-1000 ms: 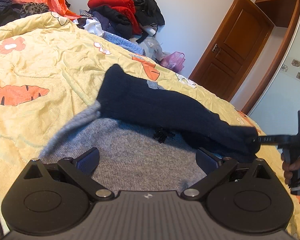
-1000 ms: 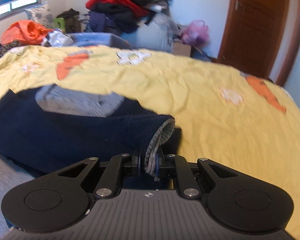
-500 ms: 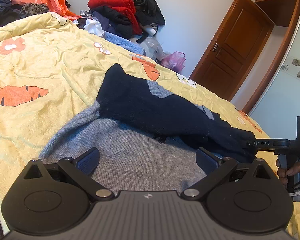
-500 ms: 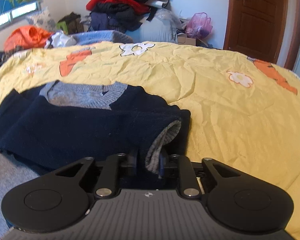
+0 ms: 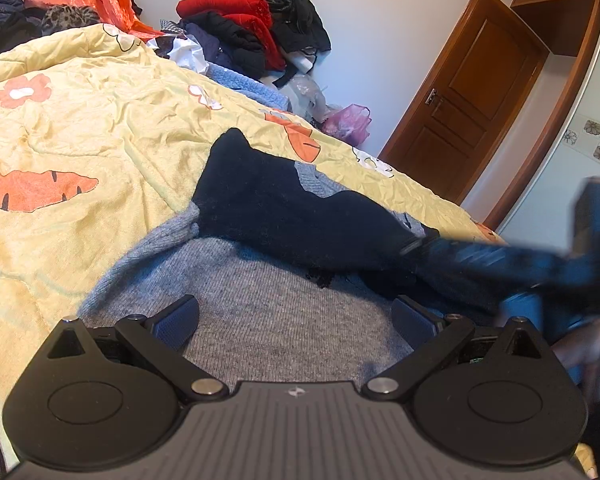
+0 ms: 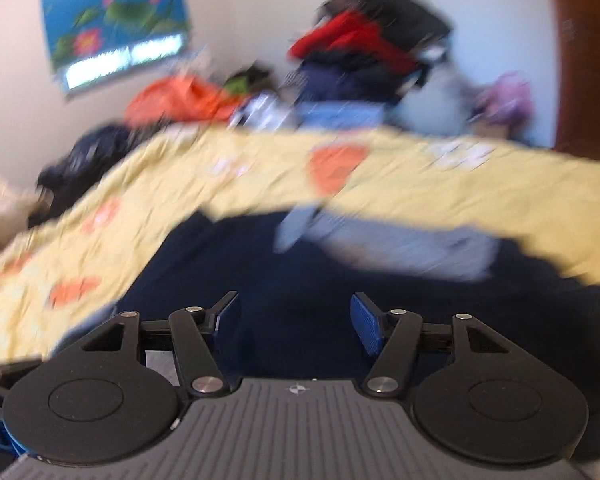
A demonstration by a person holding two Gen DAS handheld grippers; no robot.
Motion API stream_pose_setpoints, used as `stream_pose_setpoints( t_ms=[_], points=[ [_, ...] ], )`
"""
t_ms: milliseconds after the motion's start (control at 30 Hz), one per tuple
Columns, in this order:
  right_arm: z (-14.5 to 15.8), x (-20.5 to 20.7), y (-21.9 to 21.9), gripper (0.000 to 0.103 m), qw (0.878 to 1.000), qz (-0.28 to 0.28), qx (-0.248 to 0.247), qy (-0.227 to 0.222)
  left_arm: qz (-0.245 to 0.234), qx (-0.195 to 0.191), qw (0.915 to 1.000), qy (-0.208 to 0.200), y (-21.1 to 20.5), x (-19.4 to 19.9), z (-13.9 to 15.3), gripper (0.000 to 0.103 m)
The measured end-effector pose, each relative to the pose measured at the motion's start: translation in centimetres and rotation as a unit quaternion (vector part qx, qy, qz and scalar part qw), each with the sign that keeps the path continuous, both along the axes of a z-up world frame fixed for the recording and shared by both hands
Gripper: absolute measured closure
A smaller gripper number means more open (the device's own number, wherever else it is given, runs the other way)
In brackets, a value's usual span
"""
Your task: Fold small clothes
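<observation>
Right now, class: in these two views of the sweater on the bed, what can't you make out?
- Right gripper, left wrist view: motion-blurred; jaws unreadable.
- Sweater hem, left wrist view: hidden behind left gripper.
- Folded sleeve's cuff, right wrist view: lost in blur.

A bed under a yellow quilt (image 5: 100,128) printed with carrots and flowers fills the room, with a heap of clothes (image 5: 256,20) piled behind it against a pale wall (image 5: 400,20). To the right stands a brown wooden door (image 5: 464,116), shut; a blue flower poster (image 6: 116,16) hangs blurred
</observation>
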State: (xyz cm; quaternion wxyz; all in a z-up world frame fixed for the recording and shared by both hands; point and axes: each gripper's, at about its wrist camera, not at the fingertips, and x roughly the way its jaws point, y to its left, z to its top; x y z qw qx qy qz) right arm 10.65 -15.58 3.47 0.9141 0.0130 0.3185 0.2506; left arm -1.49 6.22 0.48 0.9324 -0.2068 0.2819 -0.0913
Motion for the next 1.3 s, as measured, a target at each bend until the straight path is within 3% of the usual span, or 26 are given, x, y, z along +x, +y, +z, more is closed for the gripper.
stream_pose_setpoints(
  t_ms=[67, 100, 167, 200, 267, 367, 500, 533, 600, 733, 833, 1067, 1233, 1300],
  points=[
    [-1.8, 0.5, 1.9, 0.036, 0.999, 0.005, -0.022, 0.023, 0.0, -0.002, 1.0, 0.0, 0.0, 0.0, 0.0, 0.0],
    [-2.2, 0.1, 2.5, 0.031, 0.999, 0.01, -0.035, -0.004, 0.0, -0.002, 1.0, 0.0, 0.1, 0.0, 0.0, 0.0],
    [-2.3, -0.4, 3.3, 0.029, 0.997, 0.027, -0.065, -0.016, 0.0, -0.005, 1.0, -0.001, 0.2, -0.1, 0.0, 0.0],
    [-1.9, -0.4, 3.1, 0.03, 0.998, 0.024, -0.062, -0.009, 0.0, -0.007, 1.0, -0.001, 0.3, -0.1, 0.0, 0.0],
    [-0.7, -1.1, 0.9, 0.03, 1.0, 0.017, -0.009, 0.006, 0.0, -0.006, 1.0, -0.001, 0.2, -0.1, 0.0, 0.0],
    [0.4, -3.0, -3.2, 0.03, 0.999, -0.029, 0.02, -0.01, 0.0, -0.003, 1.0, 0.0, 0.1, 0.0, 0.0, 0.0],
    [-1.7, -4.2, -6.4, 0.029, 0.993, -0.109, -0.044, 0.027, -0.008, 0.045, 0.9989, 0.011, -1.1, 0.3, 0.2, 0.0],
    [-2.2, -5.1, -6.6, 0.027, 0.992, -0.112, -0.062, 0.008, -0.011, 0.067, 0.9976, 0.016, -1.7, 0.4, 0.3, 0.0],
    [-3.1, -6.8, -6.4, 0.0, 0.986, -0.131, -0.1, 0.006, -0.017, 0.114, 0.993, 0.026, -3.1, 0.6, 0.4, 0.0],
    [-3.4, -10.0, -6.6, 0.0, 0.98, -0.173, -0.094, 0.01, -0.022, 0.187, 0.981, 0.044, -5.2, 1.1, 0.3, 0.0],
    [-3.7, -12.4, -6.5, 0.0, 0.976, -0.193, -0.098, 0.006, -0.024, 0.215, 0.9749, 0.052, -6.0, 1.3, 0.2, 0.0],
    [-3.9, -13.3, -6.5, 0.0, 0.974, -0.204, -0.095, 0.001, -0.028, 0.231, 0.9707, 0.06, -6.2, 1.3, 0.3, 0.0],
    [-3.8, -13.4, -6.6, 0.0, 0.974, -0.206, -0.09, 0.0, -0.038, 0.237, 0.9672, 0.083, -5.9, -1.8, 0.9, 0.0],
    [-3.8, -13.4, -6.6, 0.0, 0.974, -0.206, -0.092, 0.0, -0.048, 0.239, 0.9676, 0.065, -5.7, -3.3, 0.5, 0.0]
  ],
)
